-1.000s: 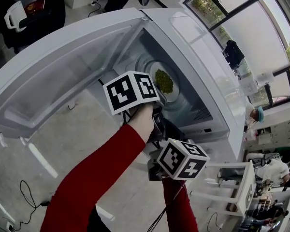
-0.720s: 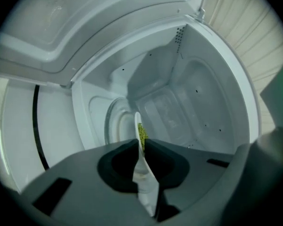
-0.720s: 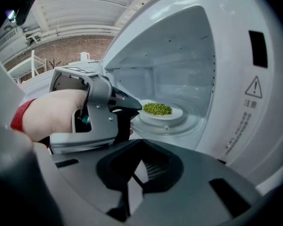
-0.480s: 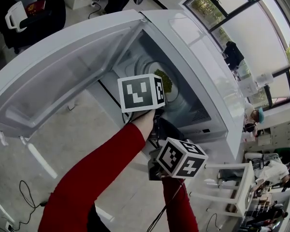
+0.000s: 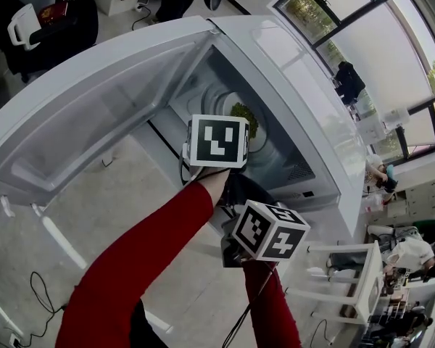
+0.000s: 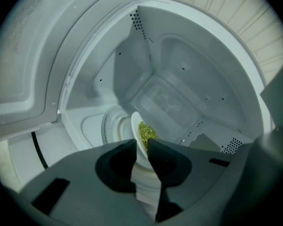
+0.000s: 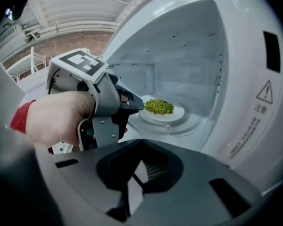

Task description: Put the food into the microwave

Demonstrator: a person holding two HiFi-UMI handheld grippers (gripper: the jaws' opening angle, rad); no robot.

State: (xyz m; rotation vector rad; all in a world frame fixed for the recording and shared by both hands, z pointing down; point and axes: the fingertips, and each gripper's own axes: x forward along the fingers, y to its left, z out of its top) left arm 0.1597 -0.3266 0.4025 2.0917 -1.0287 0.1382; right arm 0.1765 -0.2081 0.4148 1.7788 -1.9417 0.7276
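Observation:
A white plate (image 7: 178, 112) of green food (image 7: 159, 106) rests on the glass turntable (image 7: 179, 125) inside the open white microwave (image 5: 304, 71). My left gripper (image 7: 137, 105) reaches into the cavity at the plate's near rim. In the left gripper view its jaws are opening and the rim of the plate (image 6: 136, 131) stands between them with a gap, so the pads do not press on it. My right gripper (image 7: 132, 182) hangs back outside the microwave's front, below the left one, shut with nothing in it.
The microwave door (image 5: 80, 114) swings wide open to the left. A white slatted stand (image 5: 362, 281) is at the lower right. Cables (image 5: 36, 296) trail on the floor at the lower left, and a chair (image 5: 29, 20) stands at the far upper left.
The left gripper has rolled about its own axis, its marker cube turning to face the head camera. The plate stays on the turntable. The right gripper has hardly moved.

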